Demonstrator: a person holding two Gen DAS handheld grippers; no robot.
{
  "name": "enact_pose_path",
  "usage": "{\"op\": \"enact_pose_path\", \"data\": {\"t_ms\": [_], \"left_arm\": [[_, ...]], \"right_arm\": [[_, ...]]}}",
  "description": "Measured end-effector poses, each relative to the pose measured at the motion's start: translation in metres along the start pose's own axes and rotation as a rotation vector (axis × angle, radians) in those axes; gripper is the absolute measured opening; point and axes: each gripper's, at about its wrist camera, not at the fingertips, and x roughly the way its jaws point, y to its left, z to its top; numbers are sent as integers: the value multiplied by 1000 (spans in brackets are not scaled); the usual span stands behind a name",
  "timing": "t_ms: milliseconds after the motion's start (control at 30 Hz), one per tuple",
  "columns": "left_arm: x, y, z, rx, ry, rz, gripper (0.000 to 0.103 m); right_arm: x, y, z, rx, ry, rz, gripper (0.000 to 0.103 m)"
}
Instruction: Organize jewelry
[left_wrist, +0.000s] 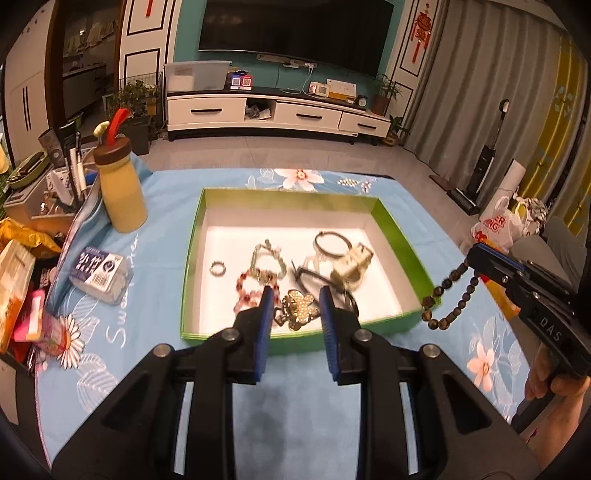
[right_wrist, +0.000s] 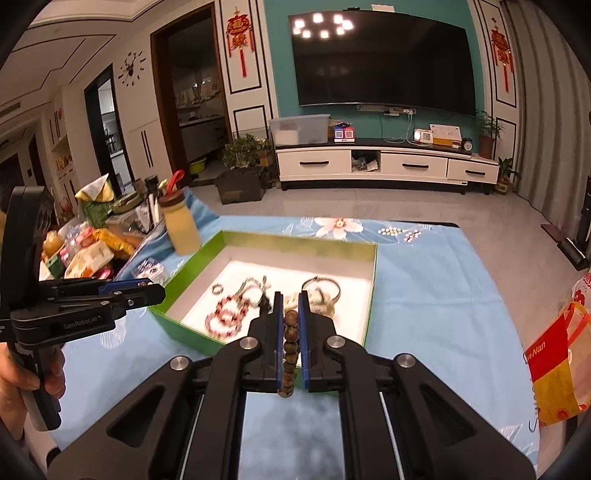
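A green box (left_wrist: 190, 258) with a white floor holds jewelry: a small ring (left_wrist: 217, 267), a pink bead bracelet (left_wrist: 247, 290), a green bead bracelet (left_wrist: 267, 258), a gold brooch (left_wrist: 298, 308) and dark bangles (left_wrist: 332, 242). My left gripper (left_wrist: 295, 295) is open and empty, above the box's near edge. My right gripper (right_wrist: 290, 301) is shut on a dark bead bracelet (right_wrist: 290, 343), held above the box's (right_wrist: 184, 328) near right corner; the bracelet (left_wrist: 448, 291) hangs from the gripper (left_wrist: 471, 256) in the left wrist view.
A blue floral cloth (left_wrist: 155, 280) covers the table. A yellow bottle (left_wrist: 120, 184), a tissue pack (left_wrist: 98, 271) and snack clutter (left_wrist: 22, 266) sit at the left. Red and yellow bags (right_wrist: 554, 365) lie to the right.
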Motion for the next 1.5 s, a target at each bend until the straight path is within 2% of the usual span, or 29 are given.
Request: {"op": "enact_pose_path", "data": {"t_ms": [200, 400, 533, 567, 600, 633, 700, 767, 833, 867, 933, 1033, 1133, 1333, 1500], "left_arm": [[33, -4, 22, -7, 30, -3, 25], [80, -4, 26, -18, 116, 14, 25], [99, 3, 30, -37, 146, 20, 26], [103, 4, 31, -37, 157, 16, 29], [106, 5, 32, -43, 172, 9, 49], [107, 6, 32, -43, 171, 16, 64], [105, 6, 33, -24, 160, 46, 68], [102, 8, 34, -28, 160, 54, 72], [96, 9, 35, -41, 168, 63, 84], [93, 10, 36, -44, 175, 65, 86], [87, 8, 40, -39, 195, 72, 91], [77, 6, 46, -22, 220, 99, 99], [66, 5, 55, -32, 256, 121, 101], [51, 3, 70, -27, 318, 170, 101], [42, 2, 79, -20, 361, 225, 101]], "right_arm": [[26, -10, 16, 20, 16, -6, 7], [60, -20, 8, 36, 82, -36, 7], [79, -27, 4, 47, 120, -50, 7], [85, -29, 3, 45, 139, -56, 7], [89, -30, 2, 45, 156, -61, 8], [92, -30, 1, 46, 169, -64, 15], [95, -34, 1, 57, 179, -74, 28], [90, -35, 3, 64, 170, -69, 29], [86, -35, 5, 64, 173, -72, 29], [82, -35, 8, 66, 185, -68, 34], [78, -34, 13, 72, 206, -68, 62], [67, -27, 27, 57, 239, -62, 75], [66, -21, 38, 47, 297, -65, 91], [79, -14, 55, 93, 518, -44, 101], [75, -6, 68, 67, 553, -109, 102]]}}
